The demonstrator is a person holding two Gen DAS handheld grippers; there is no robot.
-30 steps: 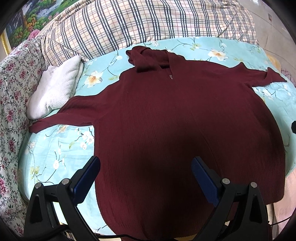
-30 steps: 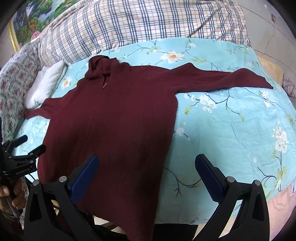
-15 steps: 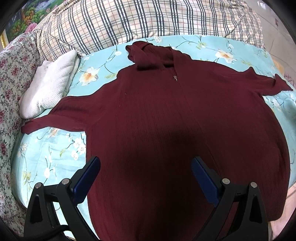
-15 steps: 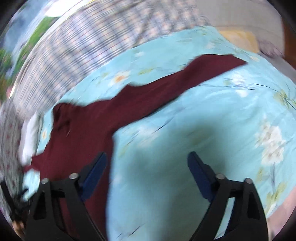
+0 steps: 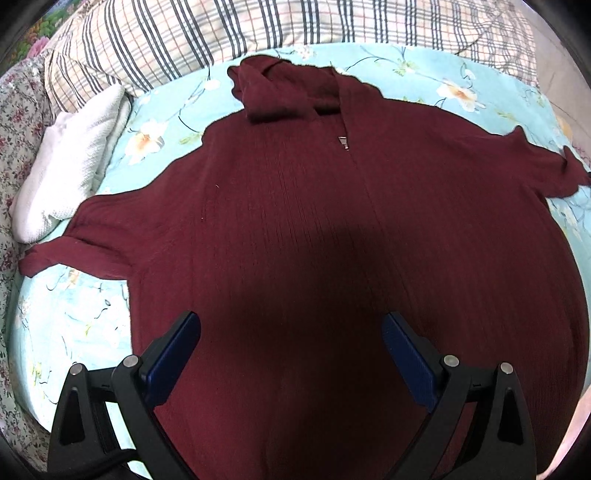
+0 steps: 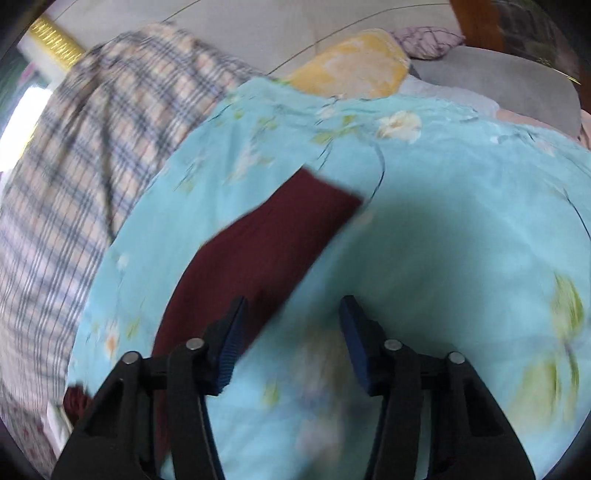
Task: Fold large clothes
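Floral sheet [image 5: 74, 317] (one sweater [image 5: 332, 221])

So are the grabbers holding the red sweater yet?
No. The left gripper and the right gripper are both open, and neither holds the sweater.

A bed covered with a light blue, flower-printed sheet [image 5: 424, 74] carries everything. Spread flat across most of it lies a dark maroon ribbed knit sweater with a short neck zip [image 5: 314, 229], collar toward the head edge, hem toward the foot edge, sleeves stretched out toward the two side edges. Along the head edge lies a beige quilt checked with dark lines [image 5: 229, 33]. Near the left side edge a white textured folded cloth [image 5: 70, 162] lies just beside the sweater's sleeve end. In the blurred right wrist view one maroon sleeve [image 6: 266, 243] lies on the sheet [image 6: 461, 240], ending short of a yellow cushion [image 6: 351, 66] at the bed's far edge.
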